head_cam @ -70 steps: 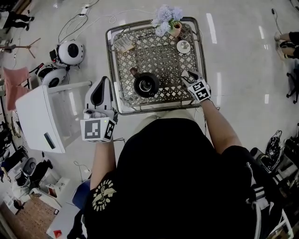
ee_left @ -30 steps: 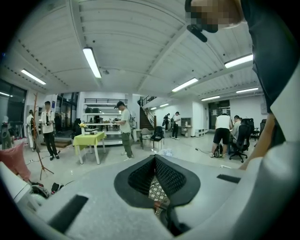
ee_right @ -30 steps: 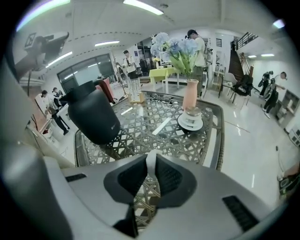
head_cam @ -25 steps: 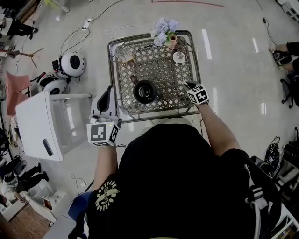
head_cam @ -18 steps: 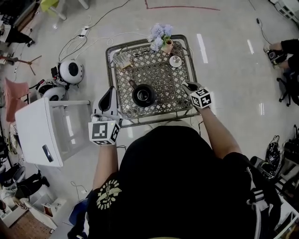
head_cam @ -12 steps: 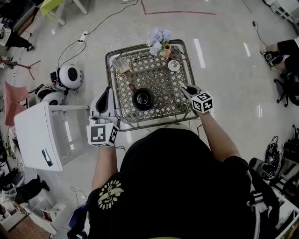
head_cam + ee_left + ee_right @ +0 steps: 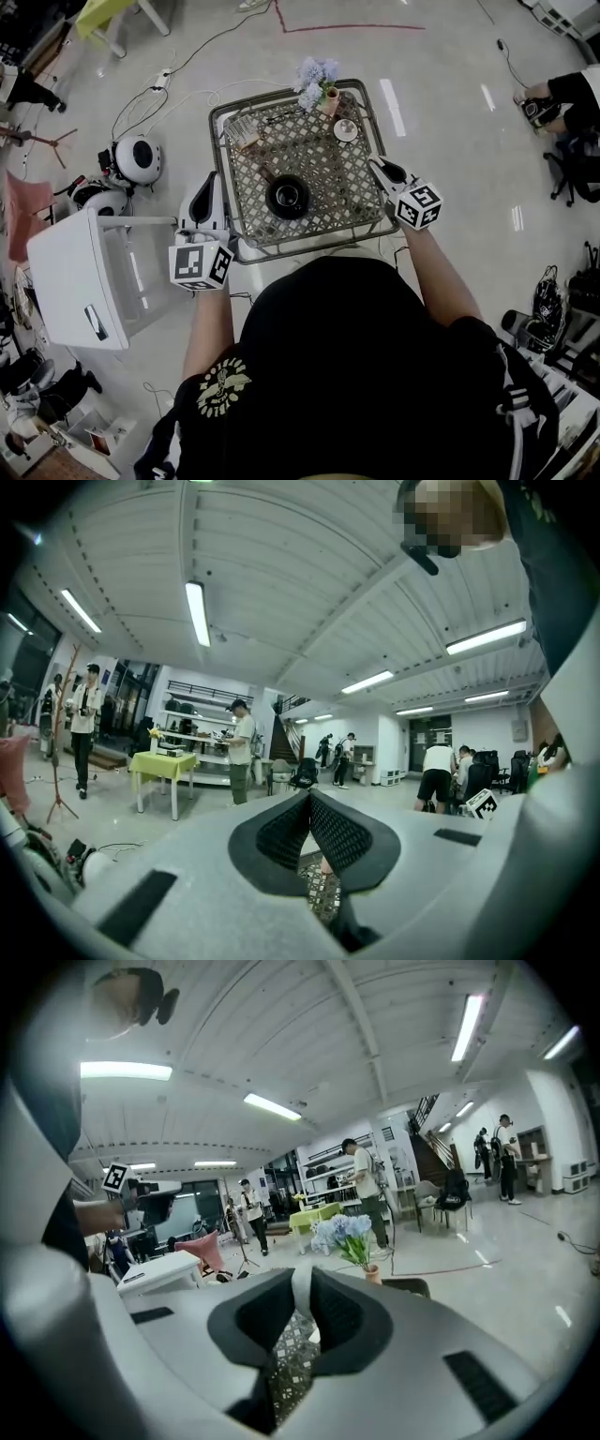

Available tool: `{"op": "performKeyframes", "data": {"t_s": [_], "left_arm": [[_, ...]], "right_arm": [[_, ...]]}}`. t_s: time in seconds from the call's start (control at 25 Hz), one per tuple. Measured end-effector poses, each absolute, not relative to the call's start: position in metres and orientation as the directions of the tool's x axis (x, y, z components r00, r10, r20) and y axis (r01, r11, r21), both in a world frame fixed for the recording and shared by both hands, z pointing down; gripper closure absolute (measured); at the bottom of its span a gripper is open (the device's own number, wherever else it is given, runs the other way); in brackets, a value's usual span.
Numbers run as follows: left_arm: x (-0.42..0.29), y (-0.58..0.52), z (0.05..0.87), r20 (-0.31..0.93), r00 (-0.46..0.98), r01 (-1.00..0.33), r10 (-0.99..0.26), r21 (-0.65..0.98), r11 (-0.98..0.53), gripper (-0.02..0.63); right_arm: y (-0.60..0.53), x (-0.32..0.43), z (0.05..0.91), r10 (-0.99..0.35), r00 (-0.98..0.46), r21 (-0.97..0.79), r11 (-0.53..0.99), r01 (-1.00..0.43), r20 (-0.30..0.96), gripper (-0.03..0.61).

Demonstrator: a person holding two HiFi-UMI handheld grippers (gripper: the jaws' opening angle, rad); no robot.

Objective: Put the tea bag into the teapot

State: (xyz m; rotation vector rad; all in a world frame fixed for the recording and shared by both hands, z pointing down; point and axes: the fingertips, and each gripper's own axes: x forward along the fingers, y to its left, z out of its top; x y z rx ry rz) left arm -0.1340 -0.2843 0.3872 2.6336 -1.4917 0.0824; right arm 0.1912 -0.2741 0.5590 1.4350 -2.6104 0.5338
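We're lifting right gripper (image 7: 382,167) off table (image 7: 309,246) edge, jaws pinching pale tea bag (image 7: 299,1290); left gripper (image 7: 207,180) staying closed, empty; teapot (image 7: 287,196) unmoved.

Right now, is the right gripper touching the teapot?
Apart. The head view shows the right gripper over the right edge of the lattice table, with a stretch of bare lattice between it and the teapot.

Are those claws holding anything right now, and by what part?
The right claw pinches a thin pale strip, probably the tea bag; which part, I cannot tell. The left claw is shut and empty.
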Motion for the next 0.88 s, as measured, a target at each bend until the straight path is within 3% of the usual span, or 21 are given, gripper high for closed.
{"op": "performKeyframes", "data": {"t_s": [0.2, 0.6, 0.88], "left_arm": [[-0.128, -0.276, 0.396, 0.153, 0.560, -0.824, -0.814, 0.001, -0.567, 0.618], [-0.148, -0.267, 0.396, 0.152, 0.533, -0.843, -0.832, 0.012, -0.538, 0.618], [-0.173, -0.253, 0.397, 0.165, 0.500, -0.863, -0.850, 0.016, -0.504, 0.618]], "right_arm": [[-0.266, 0.185, 0.525, -0.813, -0.550, -0.211, 0.513, -0.832, 0.190, 0.531], [-0.254, 0.153, 0.496, -0.790, -0.573, -0.061, 0.575, -0.816, 0.217, 0.531], [-0.252, 0.118, 0.493, -0.756, -0.618, -0.059, 0.622, -0.781, 0.215, 0.531]]}}
